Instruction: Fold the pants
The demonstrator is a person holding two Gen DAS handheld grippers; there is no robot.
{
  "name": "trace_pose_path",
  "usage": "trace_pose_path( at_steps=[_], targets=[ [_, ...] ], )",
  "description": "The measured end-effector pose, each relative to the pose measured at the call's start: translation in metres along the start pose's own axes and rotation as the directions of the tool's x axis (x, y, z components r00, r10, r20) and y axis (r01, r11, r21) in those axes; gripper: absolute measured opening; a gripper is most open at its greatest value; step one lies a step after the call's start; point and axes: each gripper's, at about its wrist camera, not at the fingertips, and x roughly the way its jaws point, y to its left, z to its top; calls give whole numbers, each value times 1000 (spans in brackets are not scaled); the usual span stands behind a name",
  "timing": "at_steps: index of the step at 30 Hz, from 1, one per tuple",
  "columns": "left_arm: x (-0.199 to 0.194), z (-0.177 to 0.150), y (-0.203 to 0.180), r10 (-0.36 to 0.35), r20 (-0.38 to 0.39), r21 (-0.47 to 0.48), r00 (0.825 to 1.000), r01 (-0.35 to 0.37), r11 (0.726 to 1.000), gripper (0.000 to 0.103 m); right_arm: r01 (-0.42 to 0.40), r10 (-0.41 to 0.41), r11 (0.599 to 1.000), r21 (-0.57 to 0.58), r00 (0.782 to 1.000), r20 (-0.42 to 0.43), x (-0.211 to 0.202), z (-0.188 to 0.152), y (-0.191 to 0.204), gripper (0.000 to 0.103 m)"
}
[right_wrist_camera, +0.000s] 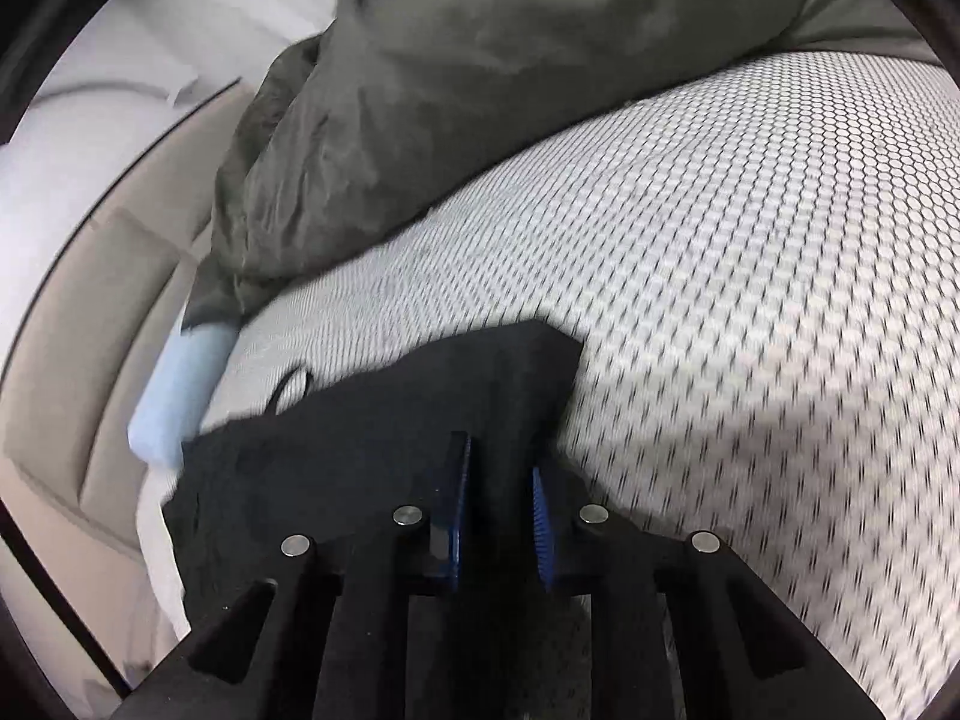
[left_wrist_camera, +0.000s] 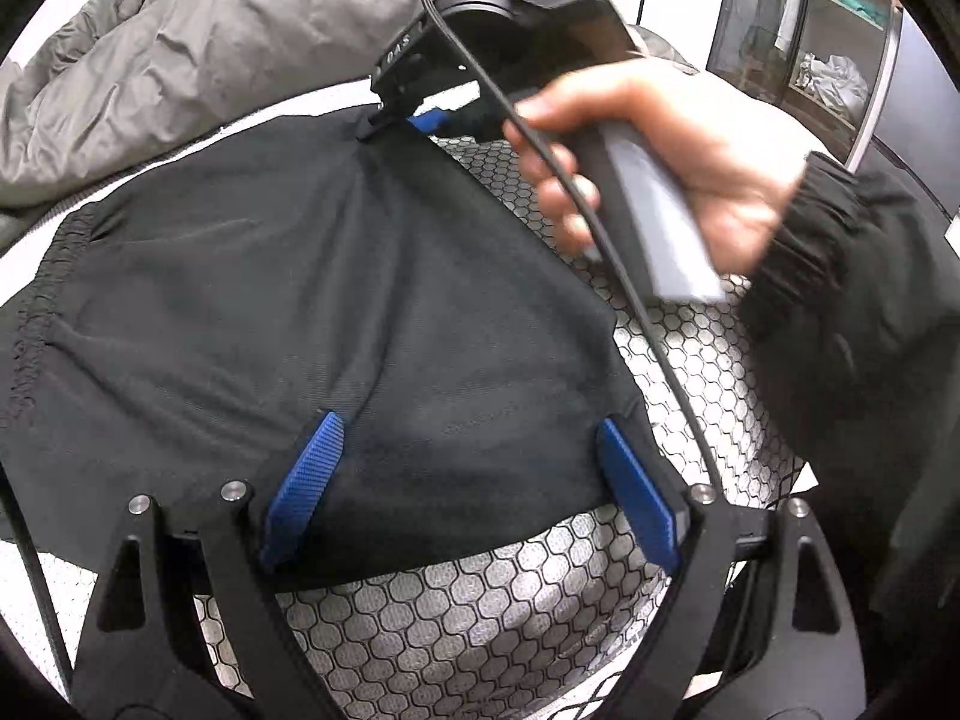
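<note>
Black pants (left_wrist_camera: 288, 300) are lying spread on the honeycomb-patterned mattress (left_wrist_camera: 480, 612), elastic waistband nearing its left edge.

Black sleeve (left_wrist_camera: 840, 276), blue-padded black fingers (left_wrist_camera: 312, 480), silver screws.

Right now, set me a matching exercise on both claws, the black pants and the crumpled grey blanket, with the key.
1 left claw
2 right claw
3 black fabric pants
4 crumpled grey blanket

A heaped beyond the pants
B shut on the pants' edge
C spread wide open
D lying on the white honeycomb-patterned bed cover

Pairs: 1-C, 2-B, 3-D, 4-A
</note>
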Motion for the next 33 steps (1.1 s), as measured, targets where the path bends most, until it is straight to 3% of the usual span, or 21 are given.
trace_pose_path(
  at_steps=[3,5,7,10,12,14,17,19,21,22,23,24,26,27,30,31,33],
  targets=[
    [1,1,4,-7,10,5,1000,7,1000,85,29,-29,1000,9,999,13,7,16,-4,18],
    [-5,1,7,-32,23,2,999,32,999,85,44,-44,999,3,999,17,7,22,0,29],
    [-21,3,19,-86,53,-37,995,88,995,85,51,-51,999,7,998,26,-1,26,3,59],
    [-52,10,53,-106,142,-100,984,121,988,85,6,-4,1000,-23,998,70,-31,19,10,71],
    [-77,11,88,-36,222,-153,974,72,986,85,-2,5,999,-35,996,87,-51,8,11,80],
    [-90,10,127,47,256,-238,965,16,971,85,-20,23,999,-35,996,87,-67,-11,9,81],
    [-94,-3,192,217,197,-426,956,-116,897,84,-49,51,998,-38,998,48,-78,-42,9,81],
    [-90,-13,222,290,123,-510,949,-190,839,77,-50,50,996,-71,999,-10,-78,-63,14,81],
    [-81,-24,241,271,68,-559,960,-188,808,61,-64,59,994,-92,997,-53,-77,-81,17,81],
    [-76,-27,245,251,52,-560,967,-180,809,55,-81,74,993,-88,994,-77,-77,-90,18,81],
    [-69,-30,245,229,33,-552,973,-173,816,37,-105,98,992,-76,991,-93,-75,-98,19,81],
    [-64,-32,243,212,23,-542,977,-166,824,27,-119,111,990,-73,989,-101,-76,-105,20,80],
    [-65,-32,231,211,25,-525,977,-167,835,18,-130,114,985,-117,984,-137,-69,-115,30,76],
    [-63,-29,231,212,26,-514,977,-169,841,16,-120,98,981,-151,985,-145,-67,-118,36,67],
    [-62,-29,225,216,19,-504,976,-177,845,16,-84,64,986,-146,989,-135,-62,-118,33,22],
    [-59,-25,227,202,18,-505,979,-166,847,16,-85,68,988,-131,989,-130,-62,-117,29,13],
    [-51,-18,228,180,17,-491,984,-148,858,16,-98,88,989,-111,992,-92,-67,-110,24,11]
  ],
)
